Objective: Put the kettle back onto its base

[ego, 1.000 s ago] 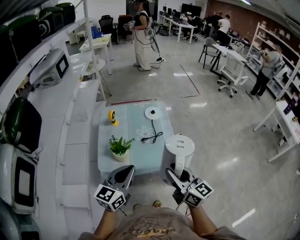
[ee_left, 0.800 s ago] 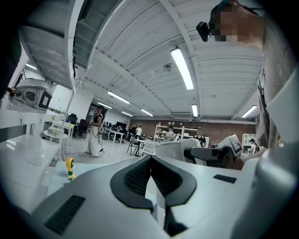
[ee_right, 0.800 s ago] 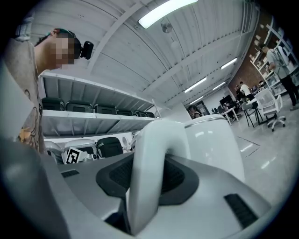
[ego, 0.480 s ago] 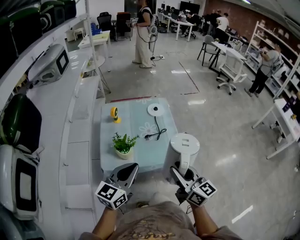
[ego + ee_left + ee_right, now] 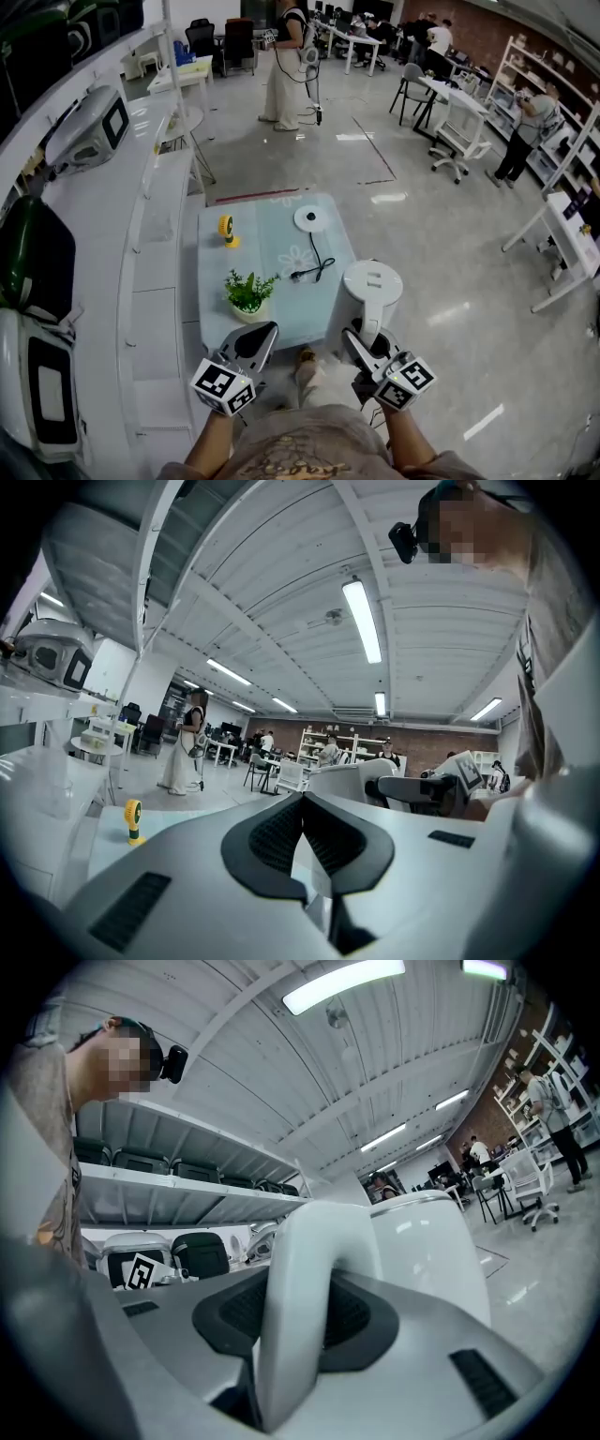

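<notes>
Both tongs and the kettle (image 5: 372,284) have edged forward with the person toward the bench (image 5: 272,246). The carrying step is in hand. The right tongs (image 5: 361,339) are clamped on the kettle's handle, holding it upright off the bench's near right edge. The left tongs (image 5: 255,339) are closed and empty. The base (image 5: 310,219) sits at the far side, well apart from the kettle. Next, I judge, the kettle must travel far and left, clear the cord (image 5: 317,267), centre over the base and come down level.
</notes>
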The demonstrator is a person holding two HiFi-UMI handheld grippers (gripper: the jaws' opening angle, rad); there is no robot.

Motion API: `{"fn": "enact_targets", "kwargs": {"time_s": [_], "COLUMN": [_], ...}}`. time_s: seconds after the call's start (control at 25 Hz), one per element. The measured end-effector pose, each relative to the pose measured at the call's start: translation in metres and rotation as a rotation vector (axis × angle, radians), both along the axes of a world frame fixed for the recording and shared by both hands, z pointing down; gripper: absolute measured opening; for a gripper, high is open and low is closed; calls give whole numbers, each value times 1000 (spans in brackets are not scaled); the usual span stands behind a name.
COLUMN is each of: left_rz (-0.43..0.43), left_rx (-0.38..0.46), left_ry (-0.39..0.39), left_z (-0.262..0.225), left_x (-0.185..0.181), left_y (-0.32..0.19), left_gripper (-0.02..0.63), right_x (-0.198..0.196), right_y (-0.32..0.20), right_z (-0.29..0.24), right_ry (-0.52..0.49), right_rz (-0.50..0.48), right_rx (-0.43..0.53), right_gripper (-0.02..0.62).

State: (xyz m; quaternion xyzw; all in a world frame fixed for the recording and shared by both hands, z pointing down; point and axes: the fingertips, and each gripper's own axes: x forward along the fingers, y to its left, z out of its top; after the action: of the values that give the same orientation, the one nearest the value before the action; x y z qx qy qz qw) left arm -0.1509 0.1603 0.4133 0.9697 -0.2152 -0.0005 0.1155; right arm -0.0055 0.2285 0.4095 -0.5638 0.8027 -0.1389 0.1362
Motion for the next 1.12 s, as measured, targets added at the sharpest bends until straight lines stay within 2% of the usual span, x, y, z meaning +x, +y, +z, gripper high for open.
{"fn": "enact_targets", "kwargs": {"time_s": [0.44, 0.6, 1.12], "left_rz": [-2, -8, -68], "left_rx": [-1, 1, -8], "left_ry": [-10, -13, -28], "left_z": [-3, -6, -6], "left_x": [26, 41, 96], "left_y": [-72, -103, -192], "left_gripper": [21, 21, 21], "right_x": [26, 36, 94], "right_y": [-75, -109, -204], "right_z": [3, -9, -5], "right_ry": [22, -16, 5], "right_rz": [-14, -33, -96], "right_rx": [-6, 28, -2], "right_gripper": [133, 133, 133]}}
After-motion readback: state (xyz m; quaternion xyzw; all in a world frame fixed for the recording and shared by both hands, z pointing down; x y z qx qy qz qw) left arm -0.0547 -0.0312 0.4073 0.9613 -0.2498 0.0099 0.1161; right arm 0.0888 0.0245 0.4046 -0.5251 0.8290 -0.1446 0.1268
